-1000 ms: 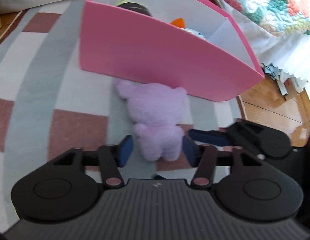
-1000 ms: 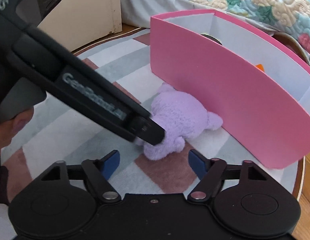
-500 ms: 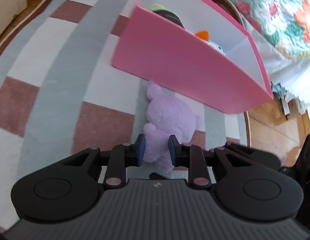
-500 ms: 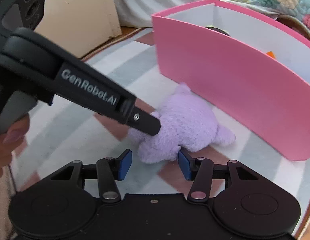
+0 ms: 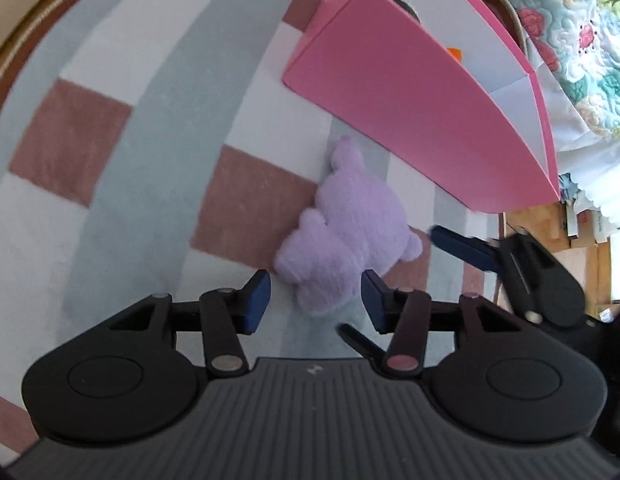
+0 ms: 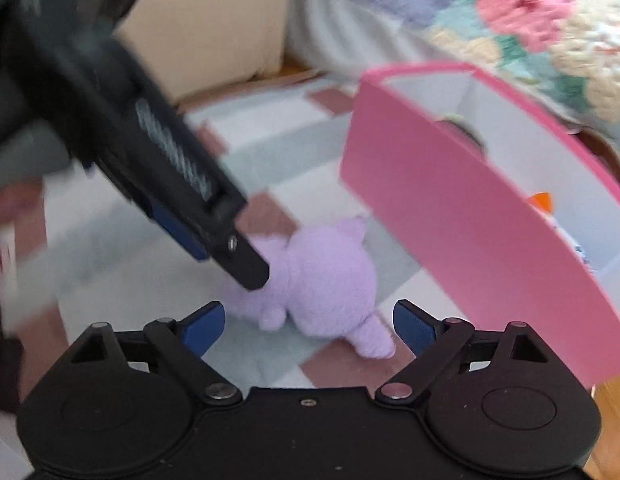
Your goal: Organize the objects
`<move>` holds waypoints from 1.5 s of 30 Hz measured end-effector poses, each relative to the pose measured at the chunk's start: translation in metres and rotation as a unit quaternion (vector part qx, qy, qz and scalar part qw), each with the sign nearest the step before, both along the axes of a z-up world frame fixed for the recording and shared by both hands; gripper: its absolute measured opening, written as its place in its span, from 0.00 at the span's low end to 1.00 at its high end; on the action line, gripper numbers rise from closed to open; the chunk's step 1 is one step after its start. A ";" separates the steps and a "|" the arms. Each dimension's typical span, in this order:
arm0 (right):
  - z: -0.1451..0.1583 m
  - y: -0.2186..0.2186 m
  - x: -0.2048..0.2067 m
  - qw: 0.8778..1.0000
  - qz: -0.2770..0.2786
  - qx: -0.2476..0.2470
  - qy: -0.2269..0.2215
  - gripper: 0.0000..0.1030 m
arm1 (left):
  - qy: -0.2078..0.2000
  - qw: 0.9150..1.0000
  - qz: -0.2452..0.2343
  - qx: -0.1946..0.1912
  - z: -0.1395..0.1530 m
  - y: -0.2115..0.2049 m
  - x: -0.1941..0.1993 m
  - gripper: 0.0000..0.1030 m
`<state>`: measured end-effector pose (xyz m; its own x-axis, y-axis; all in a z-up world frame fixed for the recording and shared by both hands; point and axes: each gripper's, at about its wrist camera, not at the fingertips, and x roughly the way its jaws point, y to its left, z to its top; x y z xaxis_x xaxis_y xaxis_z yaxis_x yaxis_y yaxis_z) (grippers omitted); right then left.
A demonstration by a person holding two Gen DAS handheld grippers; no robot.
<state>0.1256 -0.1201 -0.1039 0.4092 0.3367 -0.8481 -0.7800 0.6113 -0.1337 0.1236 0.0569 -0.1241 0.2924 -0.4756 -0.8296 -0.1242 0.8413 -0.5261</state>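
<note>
Plush toy, lilac, lying on the checked rug just ahead of both tongs, close beside the pink box yet apart from its wall. Left tongs opening, blue pads either side of the toy's near end, neither pad pressing on it. Right tongs opening too, spread wide, the toy's lower limbs between the pads but ungripped. In the right wrist view, one black finger of the left tongs reaching in from the upper left, its tip against the toy's side. Beyond the tongs, inside the pink box: white walls, something orange and a dark round thing, too hidden to name. Flowered quilt on a bed behind the box
</note>
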 end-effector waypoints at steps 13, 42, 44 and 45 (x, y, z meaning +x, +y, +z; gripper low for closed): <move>-0.010 -0.026 0.023 0.973 -0.059 0.134 0.177 0.92 | -0.026 0.999 0.006 0.031 0.000 -0.005 -0.003 0.38; -0.009 -0.024 0.020 0.970 -0.154 0.130 0.137 0.51 | -0.038 0.999 0.011 0.032 -0.001 0.000 -0.004 0.32; -0.007 -0.019 0.018 0.974 -0.150 0.118 0.124 0.51 | -0.030 0.999 0.026 0.014 -0.003 0.007 -0.002 0.32; -0.006 -0.017 0.016 0.975 -0.149 0.114 0.118 0.51 | -0.025 0.999 0.033 0.005 -0.005 0.010 -0.002 0.31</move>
